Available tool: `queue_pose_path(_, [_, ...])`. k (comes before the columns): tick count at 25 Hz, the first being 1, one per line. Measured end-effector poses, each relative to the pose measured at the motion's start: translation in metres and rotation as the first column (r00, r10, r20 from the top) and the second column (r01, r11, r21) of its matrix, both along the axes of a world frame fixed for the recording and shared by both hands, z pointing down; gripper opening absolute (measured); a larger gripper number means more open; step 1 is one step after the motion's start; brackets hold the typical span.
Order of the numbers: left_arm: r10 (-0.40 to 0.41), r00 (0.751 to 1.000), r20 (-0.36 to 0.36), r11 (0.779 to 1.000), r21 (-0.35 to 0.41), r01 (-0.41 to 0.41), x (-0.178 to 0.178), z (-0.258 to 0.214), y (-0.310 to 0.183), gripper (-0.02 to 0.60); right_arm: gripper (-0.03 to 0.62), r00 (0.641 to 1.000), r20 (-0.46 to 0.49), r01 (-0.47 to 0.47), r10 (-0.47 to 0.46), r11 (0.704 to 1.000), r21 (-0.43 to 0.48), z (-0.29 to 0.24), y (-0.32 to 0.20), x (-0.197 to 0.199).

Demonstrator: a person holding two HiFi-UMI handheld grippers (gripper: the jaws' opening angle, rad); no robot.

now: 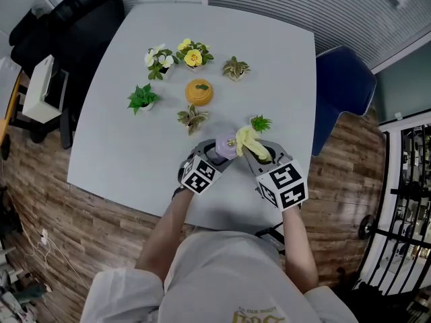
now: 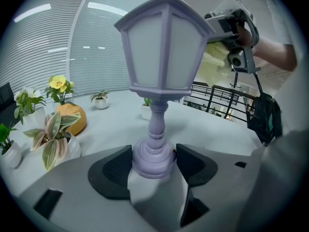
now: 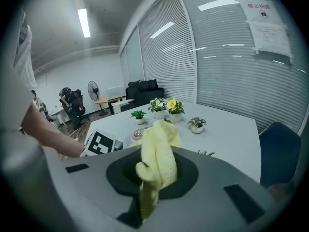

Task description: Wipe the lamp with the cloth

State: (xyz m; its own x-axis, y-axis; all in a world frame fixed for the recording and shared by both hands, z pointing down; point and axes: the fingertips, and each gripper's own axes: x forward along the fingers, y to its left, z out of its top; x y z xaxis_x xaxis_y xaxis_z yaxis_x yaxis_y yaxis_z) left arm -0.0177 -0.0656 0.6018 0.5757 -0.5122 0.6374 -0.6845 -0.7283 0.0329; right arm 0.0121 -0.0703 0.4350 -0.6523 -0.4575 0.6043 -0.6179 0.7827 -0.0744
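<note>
A lavender lantern-shaped lamp [image 2: 161, 47] stands upright on the white table [image 1: 128, 160]. My left gripper [image 2: 153, 167] is shut on the lamp's round base, one dark pad on each side. In the head view the lamp [image 1: 225, 147] sits near the table's front edge, between my left gripper [image 1: 214, 157] and my right gripper [image 1: 254, 152]. A yellow cloth [image 3: 157, 161] hangs from my right gripper [image 3: 154, 174], which is shut on it. The cloth [image 1: 245, 138] lies against the right side of the lamp's top. The lamp's gold top knob [image 3: 138, 133] shows just beyond the cloth.
Several small potted plants stand mid-table: an orange pot [image 1: 199, 91], yellow flowers [image 1: 193, 56], a green plant [image 1: 142, 98], a striped-leaf plant [image 1: 193, 118] close to the lamp, another [image 1: 260, 122] by the cloth. A blue chair [image 1: 345, 89] is at right, a black chair [image 1: 74, 19] at far left.
</note>
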Motion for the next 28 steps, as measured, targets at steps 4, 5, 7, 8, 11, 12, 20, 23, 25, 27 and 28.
queue_pose_path(4, [0.0,1.0,0.0,1.0,0.003,0.0,0.0,-0.001,0.0,0.291,0.035,1.0,0.012,-0.017,0.017,1.0,-0.008,0.003,-0.008,0.002])
queue_pose_path(5, [0.0,1.0,-0.001,1.0,0.002,0.0,0.0,-0.001,0.0,0.291,0.035,1.0,0.013,-0.02,0.02,1.0,-0.009,0.004,-0.01,0.003])
queue_pose_path(7, [0.001,1.0,-0.001,1.0,0.001,-0.001,0.0,-0.001,0.0,0.291,0.035,1.0,0.02,-0.024,0.024,1.0,-0.014,0.005,-0.014,0.004])
queue_pose_path(8, [0.001,1.0,-0.001,1.0,0.001,-0.001,0.0,-0.001,0.0,0.291,0.035,0.999,0.027,-0.026,0.026,1.0,-0.017,0.006,-0.015,0.004])
queue_pose_path(11, [0.002,1.0,-0.001,1.0,0.003,-0.002,0.0,-0.001,0.0,0.291,0.035,0.997,0.074,-0.034,0.036,0.999,-0.038,0.007,-0.021,0.003])
queue_pose_path(12, [0.002,1.0,-0.001,1.0,0.003,-0.002,0.0,-0.001,0.0,0.291,0.035,0.994,0.098,-0.036,0.04,0.998,-0.048,0.007,-0.023,0.003])
queue_pose_path(20, [0.002,1.0,-0.001,1.0,0.004,-0.002,-0.001,0.0,-0.001,0.291,0.035,0.961,0.274,-0.013,0.043,0.994,-0.112,0.009,-0.04,0.002])
queue_pose_path(23, [0.001,1.0,-0.003,1.0,0.002,-0.001,0.0,-0.001,0.0,0.291,0.035,0.936,0.348,-0.001,0.052,0.989,-0.146,0.009,-0.046,0.001])
queue_pose_path(25, [0.001,1.0,-0.004,1.0,0.0,-0.001,0.0,-0.001,-0.001,0.291,0.035,0.917,0.395,0.009,0.061,0.985,-0.171,0.009,-0.049,-0.001])
queue_pose_path(27, [0.002,1.0,-0.005,1.0,0.001,-0.002,0.0,-0.001,-0.001,0.291,0.034,0.897,0.438,0.022,0.068,0.98,-0.196,0.01,-0.051,-0.004])
queue_pose_path(28, [0.001,1.0,-0.005,1.0,0.001,-0.001,0.0,-0.001,-0.001,0.291,0.034,0.887,0.456,0.028,0.07,0.978,-0.206,0.01,-0.052,-0.006])
